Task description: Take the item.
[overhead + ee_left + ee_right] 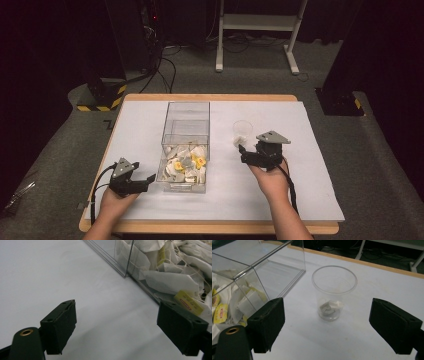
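A clear plastic box (185, 125) stands mid-table, its near compartment heaped with white tea bags (186, 167), some with yellow tags. To its right is a clear plastic cup (242, 132) with one folded tea bag (330, 307) at its bottom. My right gripper (242, 152) is just in front of the cup, open, nothing between its jaws. My left gripper (148, 181) rests low at the box's near left corner (126, 275), open and empty. In the left gripper view the tea bags (172, 281) press against the box wall.
The white mat (150, 200) covers the wooden table (210, 228). Beyond the far edge are a white desk frame (260, 30), cables on grey carpet and a yellow-black striped base (102, 97).
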Demonstrator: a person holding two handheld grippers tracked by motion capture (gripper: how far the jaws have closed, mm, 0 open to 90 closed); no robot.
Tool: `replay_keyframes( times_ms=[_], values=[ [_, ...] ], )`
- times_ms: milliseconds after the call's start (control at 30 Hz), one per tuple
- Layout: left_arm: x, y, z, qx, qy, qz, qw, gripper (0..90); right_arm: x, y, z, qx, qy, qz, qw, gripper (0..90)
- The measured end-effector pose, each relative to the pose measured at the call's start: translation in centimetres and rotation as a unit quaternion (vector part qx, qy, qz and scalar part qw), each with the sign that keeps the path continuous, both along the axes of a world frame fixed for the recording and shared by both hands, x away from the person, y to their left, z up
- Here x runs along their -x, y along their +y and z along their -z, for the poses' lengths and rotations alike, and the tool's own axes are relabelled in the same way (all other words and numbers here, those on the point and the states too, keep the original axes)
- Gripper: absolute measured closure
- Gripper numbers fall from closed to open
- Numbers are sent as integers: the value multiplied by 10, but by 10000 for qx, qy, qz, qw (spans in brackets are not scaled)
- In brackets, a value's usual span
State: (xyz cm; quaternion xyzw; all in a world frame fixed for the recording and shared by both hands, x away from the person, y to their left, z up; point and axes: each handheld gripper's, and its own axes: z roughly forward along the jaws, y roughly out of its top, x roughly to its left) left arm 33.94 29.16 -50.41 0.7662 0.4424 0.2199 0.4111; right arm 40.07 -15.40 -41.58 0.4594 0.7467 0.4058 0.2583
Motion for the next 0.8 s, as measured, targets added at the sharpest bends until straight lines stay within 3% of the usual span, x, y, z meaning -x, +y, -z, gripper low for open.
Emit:
replay_keyframes(
  times_ms=[800],
  values=[
    [0, 0, 0, -26, -21, -26, 10000, 164, 41, -25, 59, 76, 309, 30, 9995, 145]
  ],
)
